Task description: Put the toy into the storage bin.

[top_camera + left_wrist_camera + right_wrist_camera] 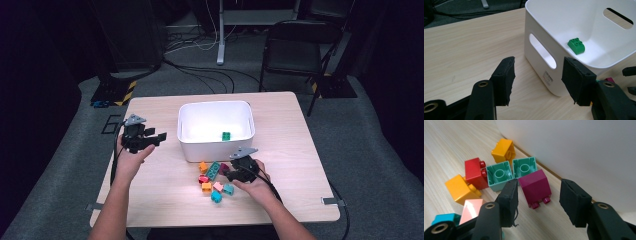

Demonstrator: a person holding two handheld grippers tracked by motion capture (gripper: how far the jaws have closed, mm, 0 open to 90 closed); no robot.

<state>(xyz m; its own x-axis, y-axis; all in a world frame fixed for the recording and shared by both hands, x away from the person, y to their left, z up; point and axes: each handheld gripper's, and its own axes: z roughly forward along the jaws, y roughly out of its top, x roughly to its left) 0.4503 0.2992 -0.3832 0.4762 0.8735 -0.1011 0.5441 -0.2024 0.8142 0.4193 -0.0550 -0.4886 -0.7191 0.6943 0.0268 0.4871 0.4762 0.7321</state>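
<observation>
Magenta brick [535, 187] lies between right gripper [537, 195] jaws, part-open, untouching; studs face gripper. Left gripper [537, 75] wide, empty.

We see a green brick [576, 45] inside the white bin [541, 30]. Beside the bin we see a magenta brick [535, 187], a mint green one [510, 172] and a red one [475, 172].

Glossy plastic magenta brick [535, 187] (smooth-faced) on matt pale wood-grain table [446, 147].
</observation>
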